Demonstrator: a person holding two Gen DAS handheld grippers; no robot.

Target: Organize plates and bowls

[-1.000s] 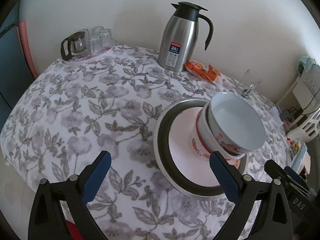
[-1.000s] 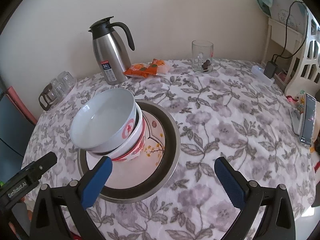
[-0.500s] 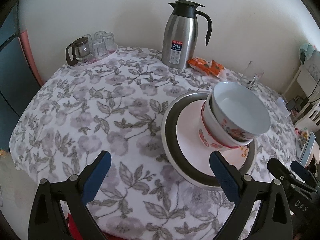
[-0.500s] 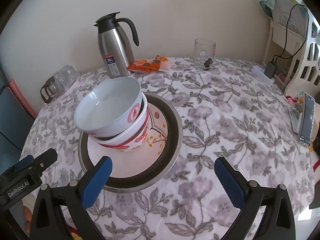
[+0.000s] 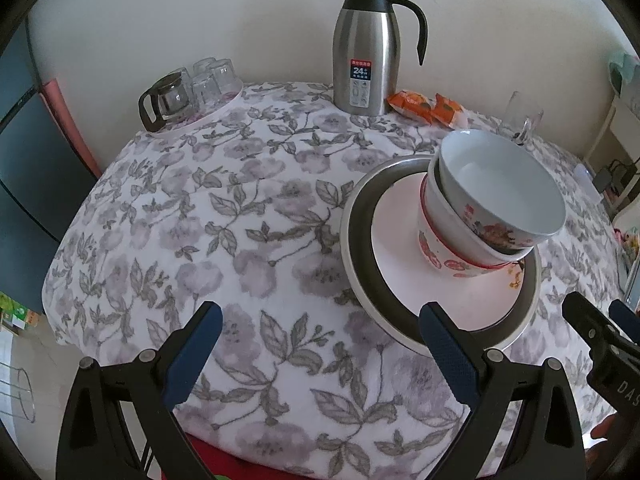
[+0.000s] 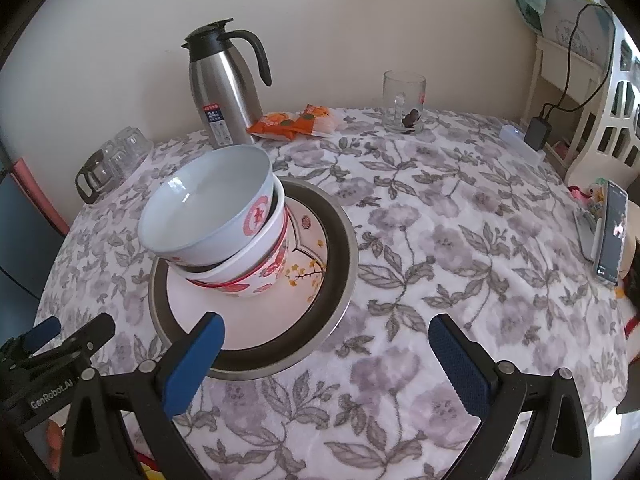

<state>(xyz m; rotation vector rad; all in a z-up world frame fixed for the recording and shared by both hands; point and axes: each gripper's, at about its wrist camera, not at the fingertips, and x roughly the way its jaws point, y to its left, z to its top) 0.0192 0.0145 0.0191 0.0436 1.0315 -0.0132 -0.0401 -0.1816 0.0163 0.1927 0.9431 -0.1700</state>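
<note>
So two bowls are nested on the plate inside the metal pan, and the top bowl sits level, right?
Not quite: the top bowl sits tilted in the lower bowl, as the right wrist view shows. They do stand on the plate inside the metal pan.

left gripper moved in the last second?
Yes. The left gripper has pulled back from the table: the steel flask and stacked bowls sit farther off, more tablecloth showing.

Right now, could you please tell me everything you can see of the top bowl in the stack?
The top bowl looks ceramic: plain white and empty inside, with red round emblems and a flower print outside. It sits tilted, nested in a second bowl with red patterns, which stands on a white plate inside a metal dish. Neither gripper touches it.
</note>
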